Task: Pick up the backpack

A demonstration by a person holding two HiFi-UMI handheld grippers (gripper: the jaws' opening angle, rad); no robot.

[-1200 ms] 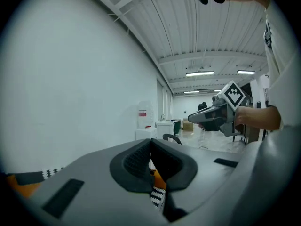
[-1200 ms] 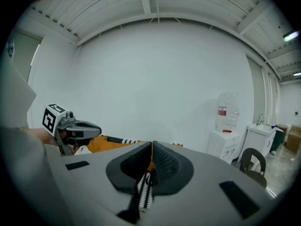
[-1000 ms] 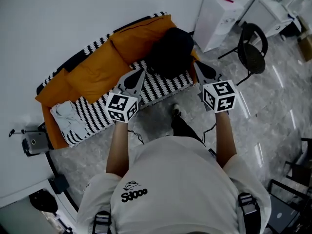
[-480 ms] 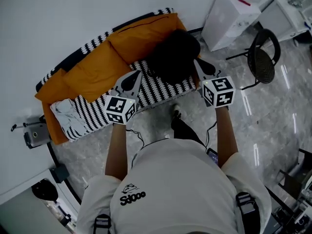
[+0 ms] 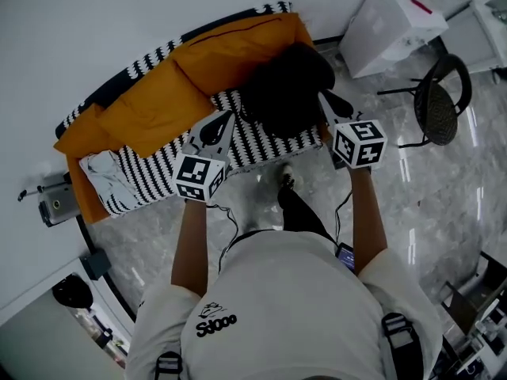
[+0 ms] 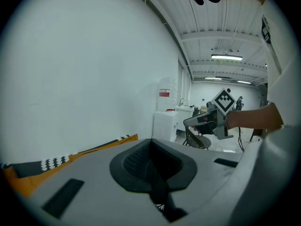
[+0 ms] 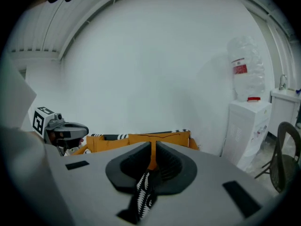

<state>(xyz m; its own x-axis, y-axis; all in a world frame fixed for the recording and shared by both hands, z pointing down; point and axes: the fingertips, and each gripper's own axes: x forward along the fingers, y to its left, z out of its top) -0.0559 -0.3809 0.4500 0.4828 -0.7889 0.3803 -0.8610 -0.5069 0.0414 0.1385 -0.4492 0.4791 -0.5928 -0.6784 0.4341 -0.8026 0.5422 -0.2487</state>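
Note:
The black backpack (image 5: 285,85) lies slumped on the striped seat of a sofa (image 5: 261,145), against its orange cushions (image 5: 166,105). My left gripper (image 5: 219,123) is shut and empty, pointing at the seat just left of the backpack. My right gripper (image 5: 325,99) is also shut and empty, its tip close beside the backpack's right edge; whether it touches I cannot tell. In the left gripper view the closed left gripper (image 6: 151,144) hides the backpack. In the right gripper view only the orange cushions (image 7: 141,138) show past the right gripper (image 7: 153,147).
A white water dispenser (image 5: 396,22) stands right of the sofa, with a black chair (image 5: 444,97) beside it. A pale cloth (image 5: 99,169) lies on the sofa's left end. A small grey device (image 5: 54,204) sits on the floor at left. The person's shoe (image 5: 285,182) is near the sofa front.
Both grippers have moved forward and down toward the sofa as the person stepped closer. The right tip now sits nearer the backpack's side. Both stay shut.

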